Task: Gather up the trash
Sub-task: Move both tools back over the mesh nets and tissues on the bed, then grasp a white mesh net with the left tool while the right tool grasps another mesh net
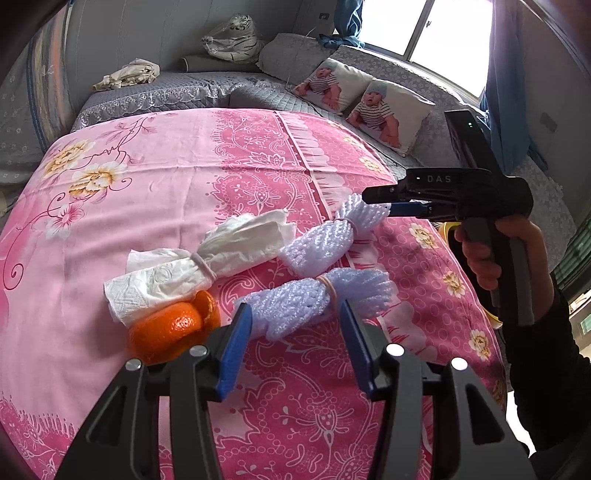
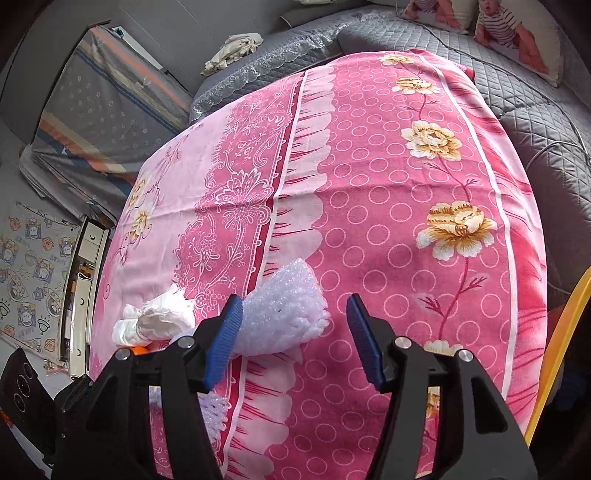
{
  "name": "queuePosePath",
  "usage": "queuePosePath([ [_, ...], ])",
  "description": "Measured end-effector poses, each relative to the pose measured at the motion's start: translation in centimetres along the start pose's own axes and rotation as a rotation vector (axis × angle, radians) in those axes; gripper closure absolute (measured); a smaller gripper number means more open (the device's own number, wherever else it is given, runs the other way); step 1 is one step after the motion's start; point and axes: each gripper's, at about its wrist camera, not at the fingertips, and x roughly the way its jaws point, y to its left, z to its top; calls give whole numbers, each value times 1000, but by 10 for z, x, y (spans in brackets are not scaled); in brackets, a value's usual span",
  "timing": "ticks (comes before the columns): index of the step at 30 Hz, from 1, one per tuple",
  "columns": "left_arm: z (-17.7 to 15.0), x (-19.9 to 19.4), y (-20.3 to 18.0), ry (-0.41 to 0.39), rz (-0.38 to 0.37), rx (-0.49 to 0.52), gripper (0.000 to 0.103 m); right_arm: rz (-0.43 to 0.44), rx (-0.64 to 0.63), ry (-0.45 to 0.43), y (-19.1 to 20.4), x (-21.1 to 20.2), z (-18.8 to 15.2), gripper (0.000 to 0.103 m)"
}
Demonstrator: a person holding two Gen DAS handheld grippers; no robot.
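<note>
A pink flowered cloth point(image 1: 155, 206) covers the table, with a grey quilted sofa point(image 1: 207, 86) behind it and a bright window point(image 1: 424, 29) beyond; the left gripper point(image 1: 295, 325) hovers with jaws apart just before the near foam net point(image 1: 314, 295), which lies with its long axis left to right, banded at the middle; orange peel point(image 1: 170, 328) sits to its left, touching a tied tissue bundle point(image 1: 199, 262); a second foam net point(image 1: 328, 236) slants up to the right, its far end meeting the right gripper point(image 2: 295, 328), whose jaws stand apart; two baby-print pillows point(image 1: 384, 110) lean on the sofa.
</note>
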Motion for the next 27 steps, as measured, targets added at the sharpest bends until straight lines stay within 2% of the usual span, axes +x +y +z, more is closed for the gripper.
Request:
queuePosePath([
  [2, 2, -2, 1, -8, -7, -4, 55, 11, -1, 0, 2, 1, 0, 41],
  [5, 5, -1, 1, -6, 9, 10, 51, 2, -12, 3, 5, 3, 1, 40],
  [10, 9, 13, 4, 37, 4, 5, 51, -17, -22, 11, 9, 11, 1, 40],
  [16, 5, 31, -11, 78, 15, 64, 51, -52, -59, 13, 18, 18, -3, 43],
  [18, 4, 33, -18, 76, 22, 92, 55, -63, -70, 14, 19, 18, -4, 46],
  [23, 1, 36, -31, 88, 22, 141, 71, -62, -80, 15, 20, 19, -5, 55],
  [27, -2, 37, -38, 90, 26, 170, 81, -71, -96, 22, 22, 21, -8, 62],
])
